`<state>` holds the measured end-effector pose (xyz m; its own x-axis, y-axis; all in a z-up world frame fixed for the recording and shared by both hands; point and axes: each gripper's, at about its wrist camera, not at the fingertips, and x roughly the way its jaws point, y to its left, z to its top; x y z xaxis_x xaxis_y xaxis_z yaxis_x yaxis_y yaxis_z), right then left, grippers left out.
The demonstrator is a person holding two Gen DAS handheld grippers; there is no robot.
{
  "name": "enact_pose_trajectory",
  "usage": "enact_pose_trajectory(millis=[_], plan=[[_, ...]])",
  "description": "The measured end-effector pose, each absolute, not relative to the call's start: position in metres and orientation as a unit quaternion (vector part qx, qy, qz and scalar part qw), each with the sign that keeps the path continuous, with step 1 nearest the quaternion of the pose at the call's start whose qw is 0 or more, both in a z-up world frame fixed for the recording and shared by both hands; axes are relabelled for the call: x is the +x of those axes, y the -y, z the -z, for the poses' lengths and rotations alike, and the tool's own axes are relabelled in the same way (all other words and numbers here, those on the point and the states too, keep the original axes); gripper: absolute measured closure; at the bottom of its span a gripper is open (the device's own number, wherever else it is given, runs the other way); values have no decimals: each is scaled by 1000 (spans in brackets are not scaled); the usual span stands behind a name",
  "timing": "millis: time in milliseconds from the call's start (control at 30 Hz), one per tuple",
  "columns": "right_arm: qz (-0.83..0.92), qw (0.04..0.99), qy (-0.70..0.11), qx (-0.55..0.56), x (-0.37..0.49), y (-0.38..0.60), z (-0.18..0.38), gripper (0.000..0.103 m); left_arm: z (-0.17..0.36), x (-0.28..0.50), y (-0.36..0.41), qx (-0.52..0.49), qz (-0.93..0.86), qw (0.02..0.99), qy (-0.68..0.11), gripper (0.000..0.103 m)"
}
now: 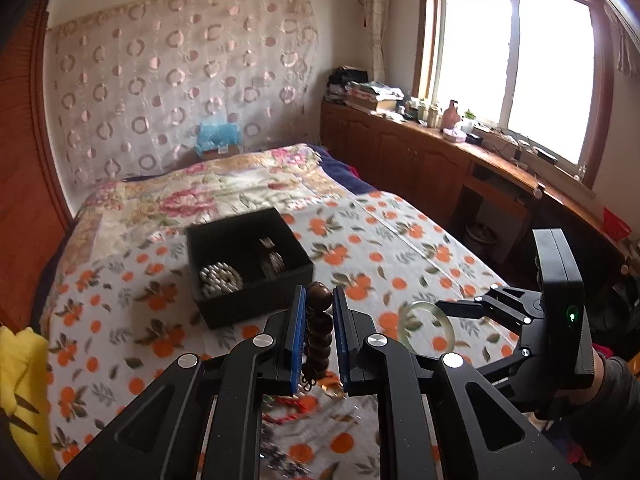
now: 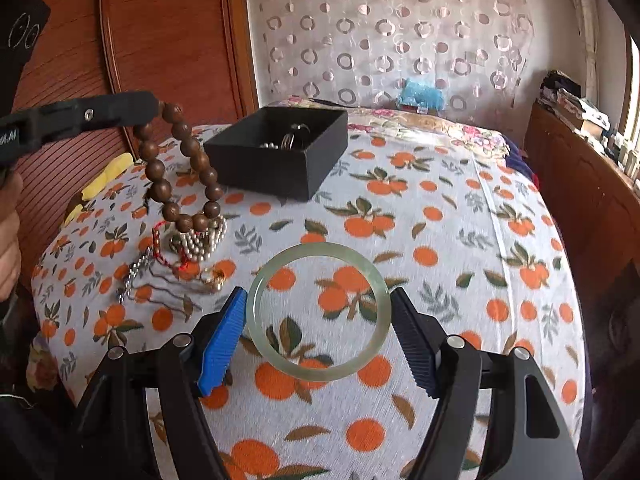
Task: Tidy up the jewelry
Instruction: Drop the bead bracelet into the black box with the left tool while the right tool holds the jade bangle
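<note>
My left gripper (image 1: 319,300) is shut on a brown wooden bead bracelet (image 1: 319,322), which hangs from it above the bed in the right wrist view (image 2: 182,168). My right gripper (image 2: 318,312) is shut on a pale green jade bangle (image 2: 280,362), held by its two sides a little above the sheet; it also shows in the left wrist view (image 1: 424,322). A black open box (image 1: 250,266) (image 2: 280,160) sits on the bed ahead, holding a silver bead bracelet (image 1: 220,278) and a metal piece (image 1: 272,258).
A heap of loose jewelry (image 2: 188,252) lies on the orange-print sheet (image 2: 440,280): silver beads, a red cord, a chain, a gold piece. A yellow cloth (image 1: 20,380) lies at the bed's left edge. Wooden cabinets (image 1: 420,160) run under the window on the right.
</note>
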<state>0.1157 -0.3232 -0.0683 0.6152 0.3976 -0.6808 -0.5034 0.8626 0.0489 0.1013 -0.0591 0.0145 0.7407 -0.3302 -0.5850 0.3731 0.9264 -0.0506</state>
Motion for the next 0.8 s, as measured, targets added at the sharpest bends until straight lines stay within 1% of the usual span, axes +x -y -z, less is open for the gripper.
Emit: enact_pose_trajectory(millis=[233,467,633,800], plan=[[-260,896,-349,-83,133,309,53,28,-38,118,41,35,164,944,-285,91],[-272,899,-331,-92,155,295,33,28,-49,147,33,43,153,947,-281,91],[-278,898,-327,-100,175,286,26,28,-49,174,28,41,144,948,-282,91],[-286,897,-319,-105,196,280,17,28,-35,206,23,35,141,943,-299,91]])
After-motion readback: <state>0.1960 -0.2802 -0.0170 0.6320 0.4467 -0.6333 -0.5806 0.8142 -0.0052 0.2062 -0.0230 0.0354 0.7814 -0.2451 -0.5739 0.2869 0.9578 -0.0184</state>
